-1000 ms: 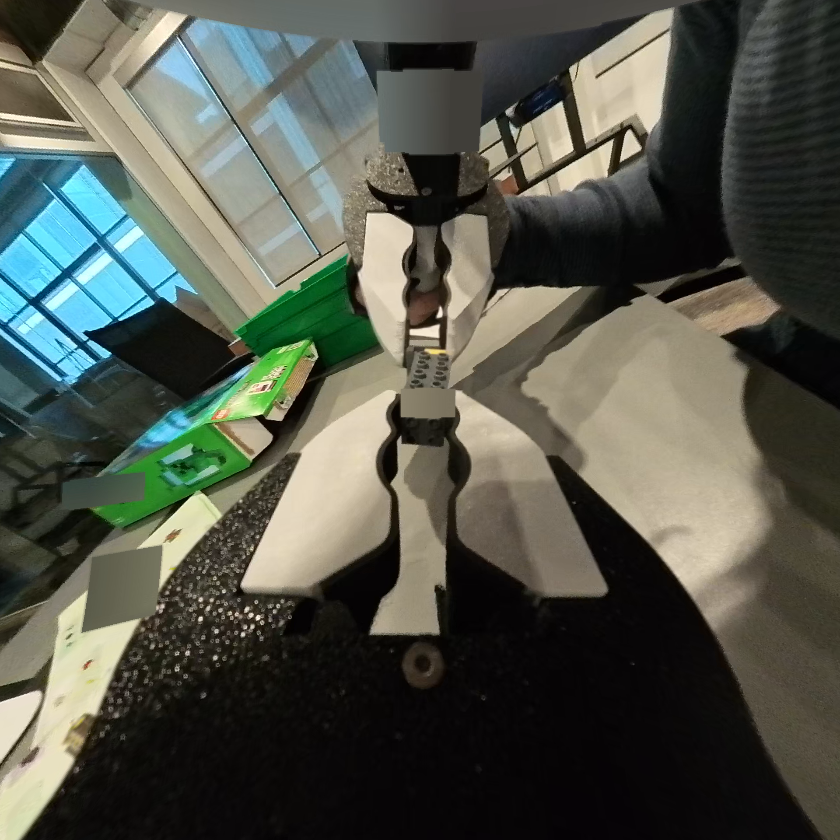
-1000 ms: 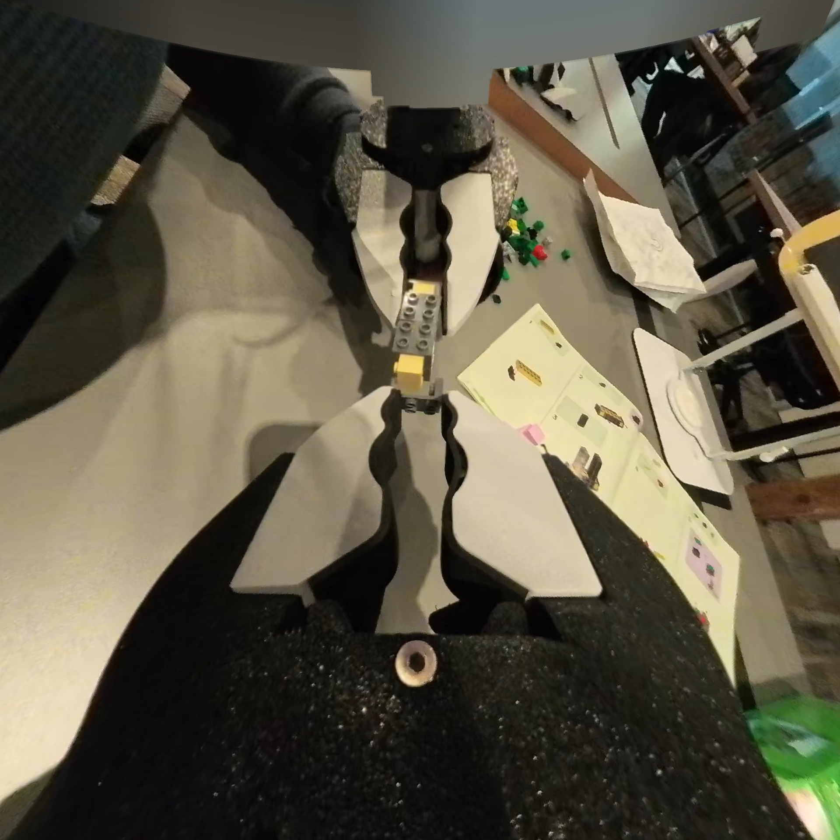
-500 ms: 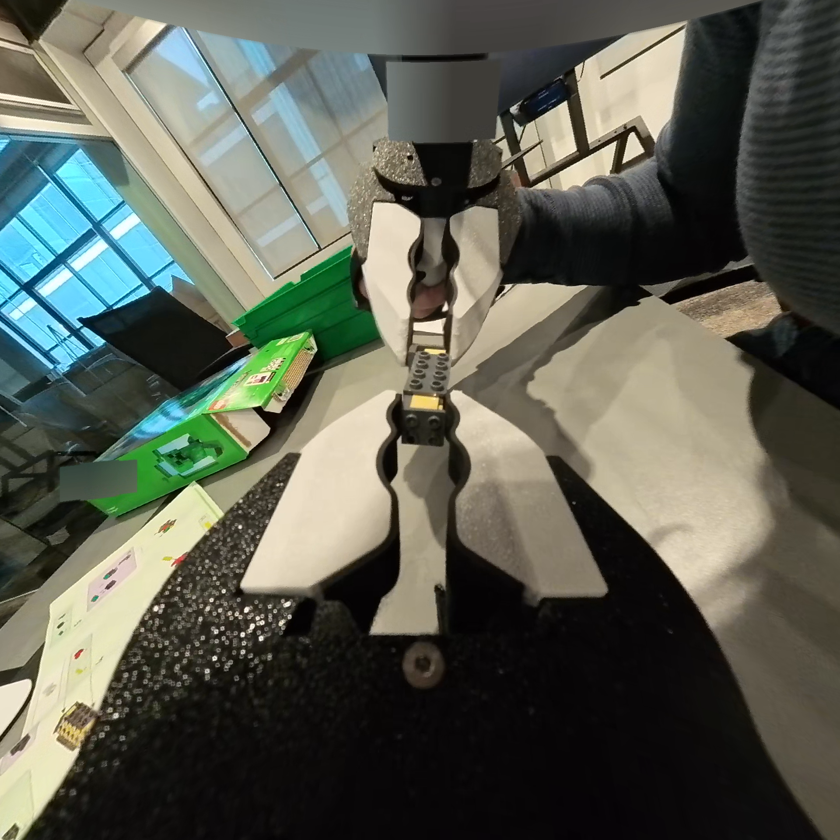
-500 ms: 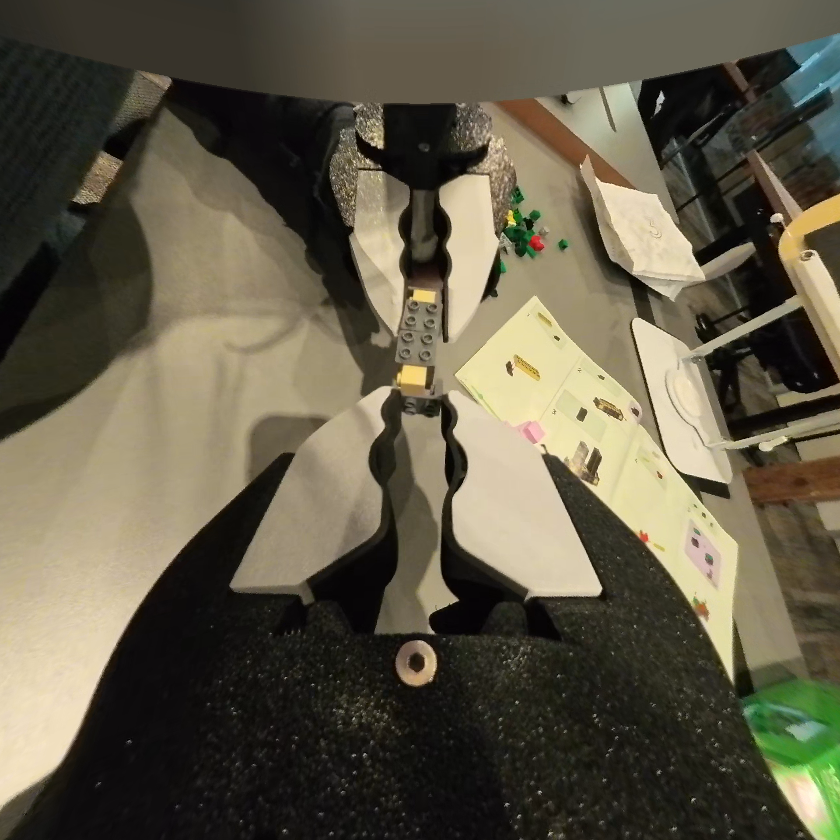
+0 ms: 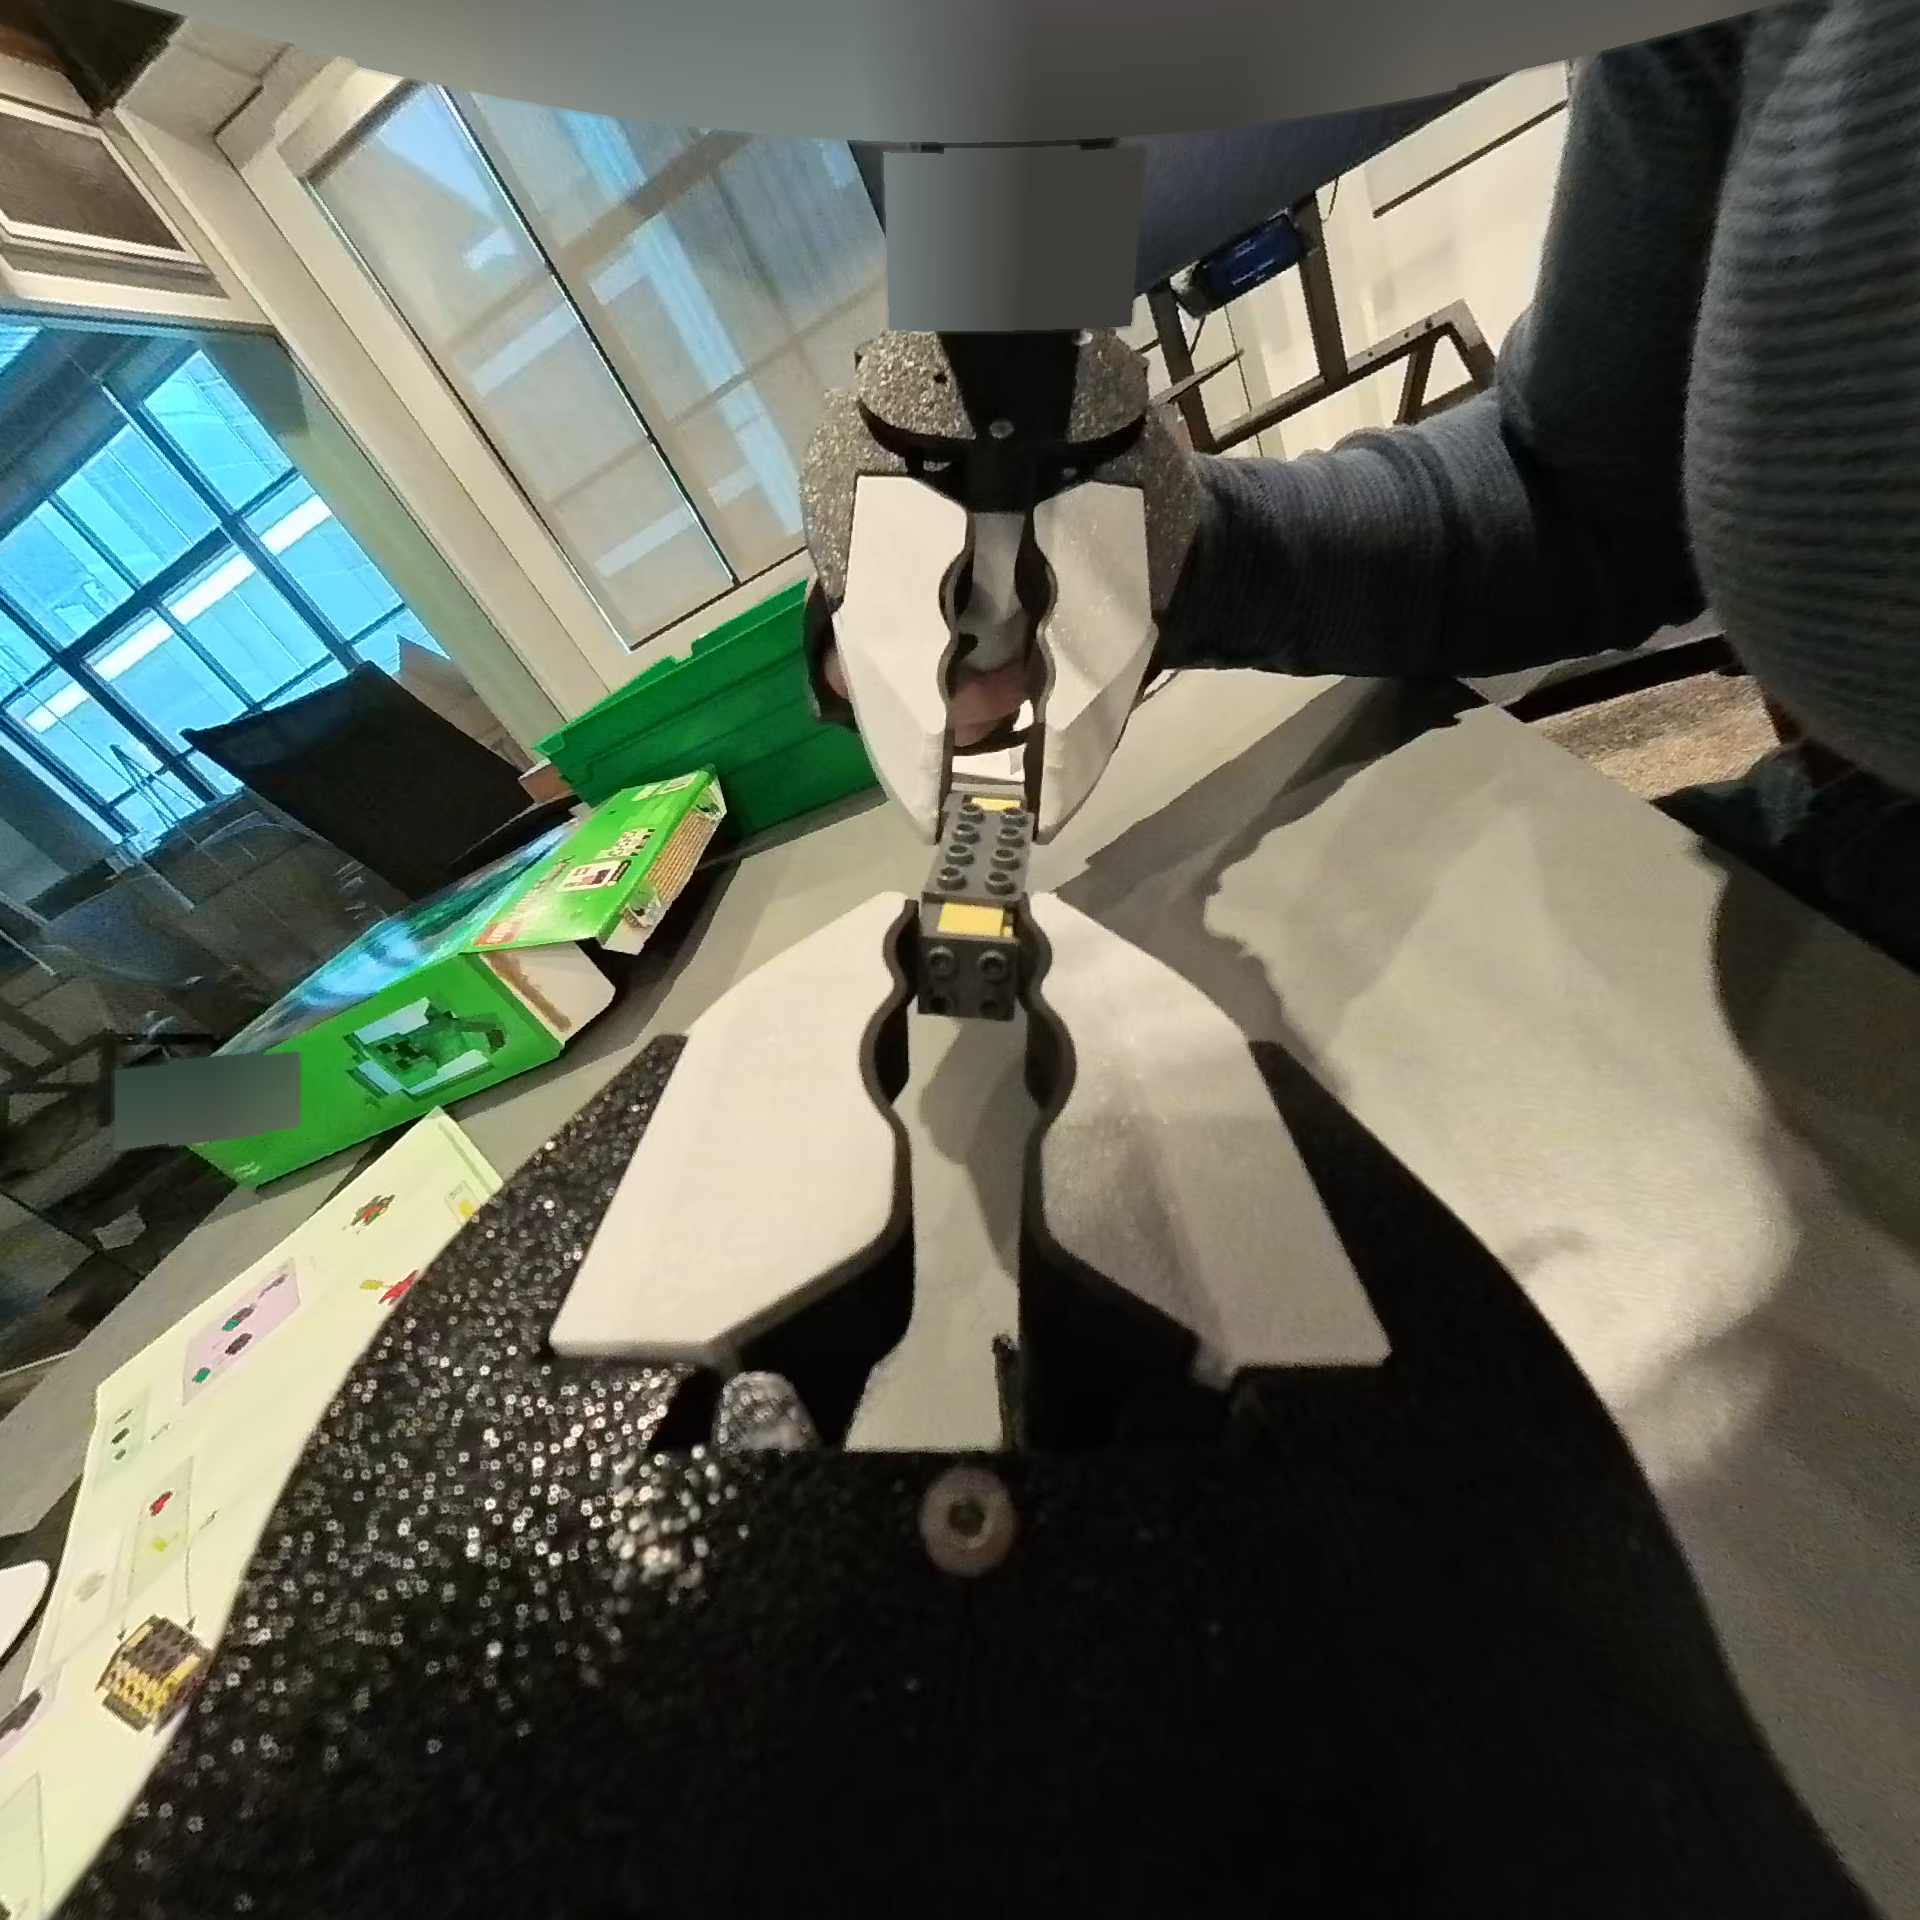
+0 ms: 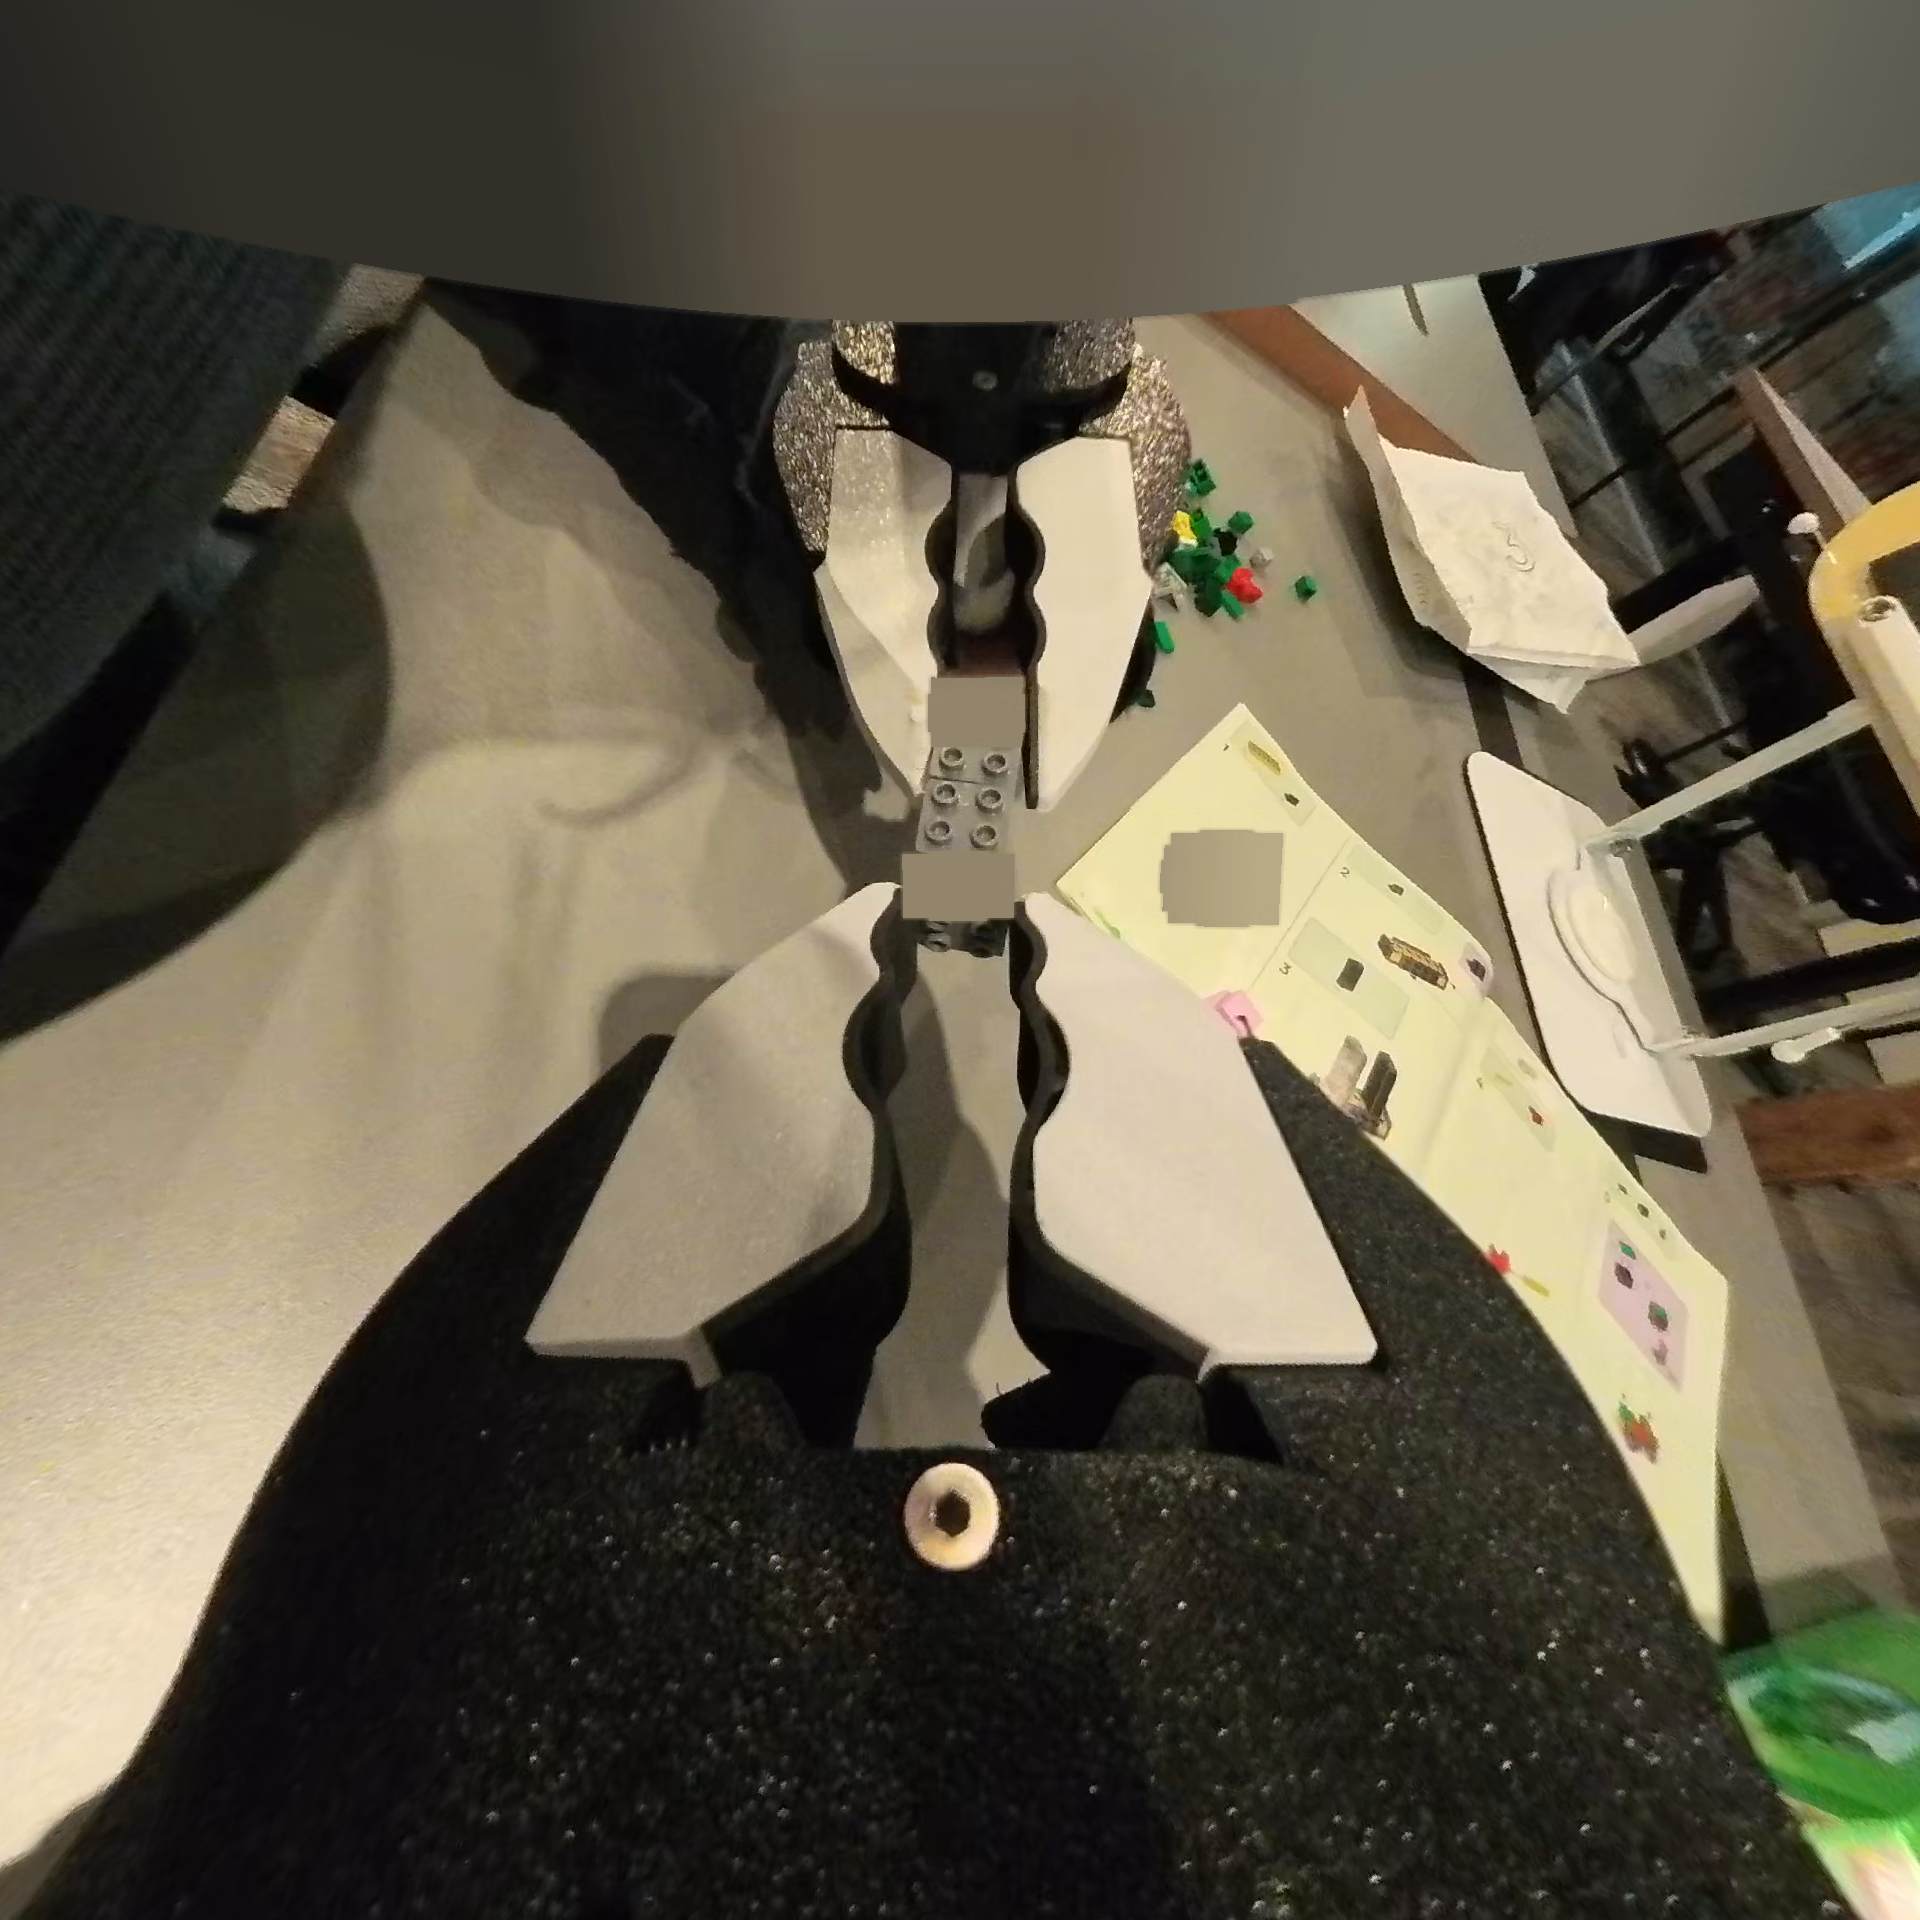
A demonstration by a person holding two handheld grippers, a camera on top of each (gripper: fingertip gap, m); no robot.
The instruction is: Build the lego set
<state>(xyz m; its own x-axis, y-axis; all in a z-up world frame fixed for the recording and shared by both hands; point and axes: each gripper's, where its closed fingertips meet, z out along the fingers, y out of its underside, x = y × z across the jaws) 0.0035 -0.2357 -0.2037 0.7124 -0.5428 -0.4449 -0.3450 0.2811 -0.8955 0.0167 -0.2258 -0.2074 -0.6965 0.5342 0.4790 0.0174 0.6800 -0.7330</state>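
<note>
A small dark grey and yellow lego assembly (image 5: pixel 975 902) hangs in the air between my two grippers, above the grey table (image 5: pixel 1455 1039). My left gripper (image 5: pixel 966 971) is shut on its near dark grey block. My right gripper (image 5: pixel 982 816) faces it from beyond and is shut on the far end. In the right wrist view the same assembly (image 6: pixel 964 821) spans from my right gripper (image 6: pixel 961 935) to the left gripper (image 6: pixel 982 758) opposite. Part of the assembly is hidden by the fingers.
A green lego box (image 5: pixel 416 997) and green bins (image 5: pixel 717 707) lie at the left. An instruction sheet (image 6: pixel 1382 1039) lies on the table, with loose green bricks (image 6: pixel 1216 571), a crumpled paper bag (image 6: pixel 1475 551) and a white stand base (image 6: pixel 1579 935) beyond. A person's sleeve (image 5: pixel 1455 551) is at the right. Only a small space, under 4 cm, lies between the two pairs of fingers.
Both grippers stay shut on the assembly. The pair has drifted slightly, and the views have tilted, so more of the instruction sheet shows at the left.
</note>
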